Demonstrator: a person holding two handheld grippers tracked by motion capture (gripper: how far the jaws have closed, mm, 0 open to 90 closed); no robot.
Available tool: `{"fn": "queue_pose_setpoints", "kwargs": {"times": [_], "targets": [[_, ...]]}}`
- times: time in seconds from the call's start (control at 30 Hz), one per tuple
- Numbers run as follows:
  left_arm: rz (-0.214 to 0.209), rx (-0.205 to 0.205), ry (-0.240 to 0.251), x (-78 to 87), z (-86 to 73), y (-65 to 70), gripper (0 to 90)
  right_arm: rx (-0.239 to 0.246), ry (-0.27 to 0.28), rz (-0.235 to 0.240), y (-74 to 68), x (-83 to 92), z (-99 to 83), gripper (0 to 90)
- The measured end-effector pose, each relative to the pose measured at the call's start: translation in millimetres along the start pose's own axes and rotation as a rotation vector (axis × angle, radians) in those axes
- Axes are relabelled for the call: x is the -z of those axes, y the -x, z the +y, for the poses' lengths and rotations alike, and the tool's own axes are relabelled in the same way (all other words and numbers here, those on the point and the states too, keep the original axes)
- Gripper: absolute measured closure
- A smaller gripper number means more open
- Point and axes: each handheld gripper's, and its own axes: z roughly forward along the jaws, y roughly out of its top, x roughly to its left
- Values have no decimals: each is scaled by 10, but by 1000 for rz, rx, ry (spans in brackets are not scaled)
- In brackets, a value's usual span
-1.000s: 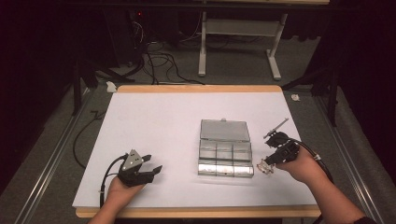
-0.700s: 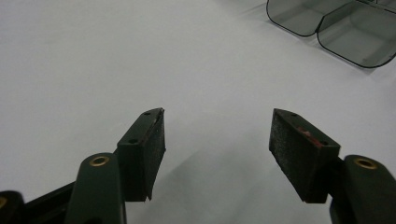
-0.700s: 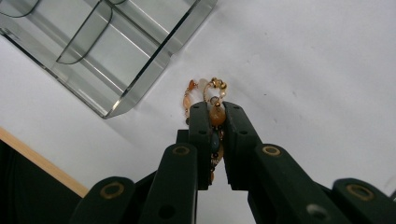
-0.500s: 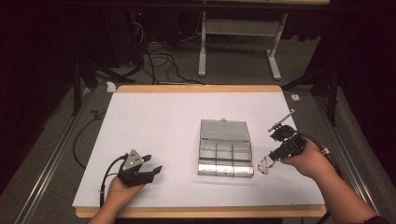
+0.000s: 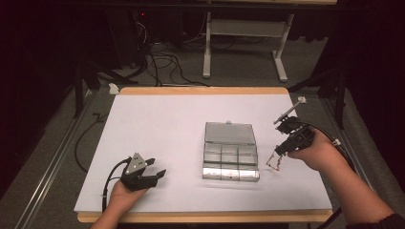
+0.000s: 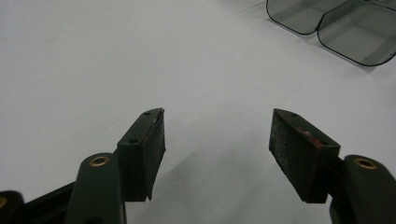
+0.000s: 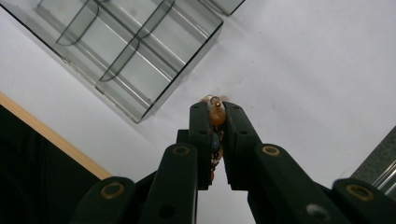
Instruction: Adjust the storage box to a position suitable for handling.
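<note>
Big white table [image 5: 157, 133] with a wood edge along the near and far sides. Dark floor with cables past the far side.

Clear plastic box [image 5: 230, 151] on the table, a bit right of the middle. Lid flat open on the far side. Little bins in rows on the near side, plain to see in the right gripper view [image 7: 126, 51] with thin walls between them. Rounded corners of the same box in the far right of the left gripper view [image 6: 336, 23].

Left gripper [image 5: 156, 172] low at the near left of the table, in a hand from the near edge. Well apart from the box. Two black jaws wide apart in the left gripper view [image 6: 217, 147], with bare white table between them. Gripping nothing. Black cable in a loop just left of it.

Right gripper [image 5: 282, 151] up off the table, just right of the box, in a hand from the near right. Jaws shut tight in the right gripper view [image 7: 217, 112] on a string of beads [image 7: 217, 114]. Orange bead and a small metal ring right at the tips, a dark bead lower down between the jaws.

Same string of beads [image 5: 274, 161] in the high view, in a small loop under the right gripper, near the near right corner of the box. Cannot tell if the low end is on the table.
</note>
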Motion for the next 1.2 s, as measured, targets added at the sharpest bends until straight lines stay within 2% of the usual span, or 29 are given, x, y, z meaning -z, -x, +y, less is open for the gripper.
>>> {"fn": "queue_pose_setpoints", "kwargs": {"times": [0.47,0.83,1.2], "targets": [[-3,-1,3,3,0,1,363,20,25,-18,-40,270,277,840],[-3,3,2,4,1,0,363,55,22,-14,-168,326,449,840],[-5,2,2,6,1,0,363,98,25,-7,-278,245,612,840]]}}
